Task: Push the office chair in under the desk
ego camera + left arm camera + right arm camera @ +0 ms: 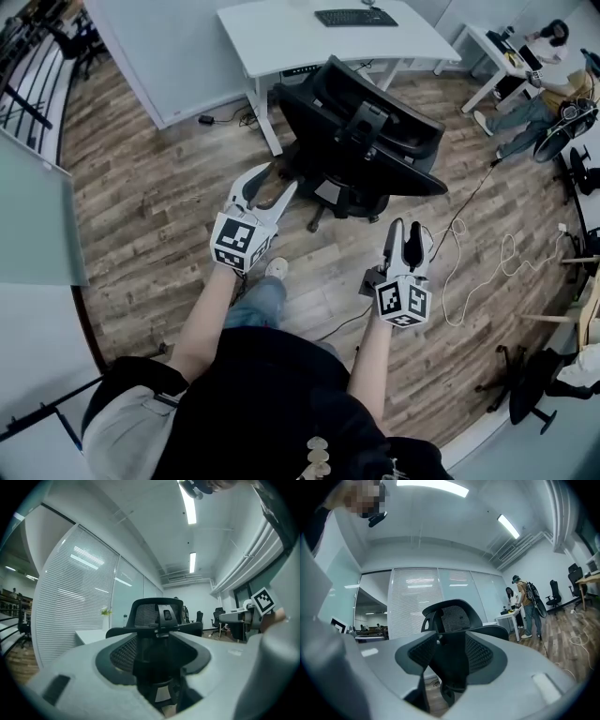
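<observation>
Before desk (281, 37), office chair (366, 141) seat hidden

Right gripper (451, 665): pale grey jaws apart, dark inner pads, nothing held between.
Office chair (454, 616): black, mesh back, seen through the gap, beyond the tips.
White table (507, 616): right of chair, two persons (524, 603) standing beside.
Slatted blinds (415, 606): behind chair.
Wood floor (569, 651): at right, pale cable (576, 641) lying loose.
Ceiling strip lights (433, 486): lit.
</observation>
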`<state>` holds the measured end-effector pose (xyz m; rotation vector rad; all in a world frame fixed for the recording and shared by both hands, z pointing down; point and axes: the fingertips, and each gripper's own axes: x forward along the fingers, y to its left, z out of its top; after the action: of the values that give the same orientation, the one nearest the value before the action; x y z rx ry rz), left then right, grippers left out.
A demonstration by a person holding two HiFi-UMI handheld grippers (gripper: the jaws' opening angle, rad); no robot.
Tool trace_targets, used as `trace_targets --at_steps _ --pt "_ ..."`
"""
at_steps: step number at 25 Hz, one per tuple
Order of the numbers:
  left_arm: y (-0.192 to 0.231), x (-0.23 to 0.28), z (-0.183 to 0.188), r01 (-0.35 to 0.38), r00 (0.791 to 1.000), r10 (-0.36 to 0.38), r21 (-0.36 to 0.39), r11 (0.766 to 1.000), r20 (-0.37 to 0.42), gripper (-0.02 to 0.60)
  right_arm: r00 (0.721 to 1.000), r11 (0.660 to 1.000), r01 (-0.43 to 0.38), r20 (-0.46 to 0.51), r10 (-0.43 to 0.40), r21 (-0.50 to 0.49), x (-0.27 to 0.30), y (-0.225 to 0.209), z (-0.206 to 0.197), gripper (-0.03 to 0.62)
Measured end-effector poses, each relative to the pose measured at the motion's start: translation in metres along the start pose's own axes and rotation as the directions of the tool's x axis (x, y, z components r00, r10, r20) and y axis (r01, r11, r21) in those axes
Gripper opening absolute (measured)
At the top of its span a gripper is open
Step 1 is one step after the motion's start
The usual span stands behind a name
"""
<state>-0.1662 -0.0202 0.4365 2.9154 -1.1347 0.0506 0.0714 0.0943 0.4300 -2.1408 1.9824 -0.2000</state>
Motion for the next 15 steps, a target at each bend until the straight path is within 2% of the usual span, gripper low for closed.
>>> trace_targets --at_steps 9,15 --pt "0.044 0.094 0.029 0.076 0.997 -0.077 0.042 0.996 0.022 0.204 0.998 0.999 0.051 0.048 -0.051 -0.002 0.087 -0.017 0.021 0.178" --pt "0.057 0.148 0.039 0.135 0.99 -0.138 0.075 0.988 0.031 0.206 0.993 0.995 0.098 0.067 -0.098 -0.008 0.119 -0.029 0.029 0.176"
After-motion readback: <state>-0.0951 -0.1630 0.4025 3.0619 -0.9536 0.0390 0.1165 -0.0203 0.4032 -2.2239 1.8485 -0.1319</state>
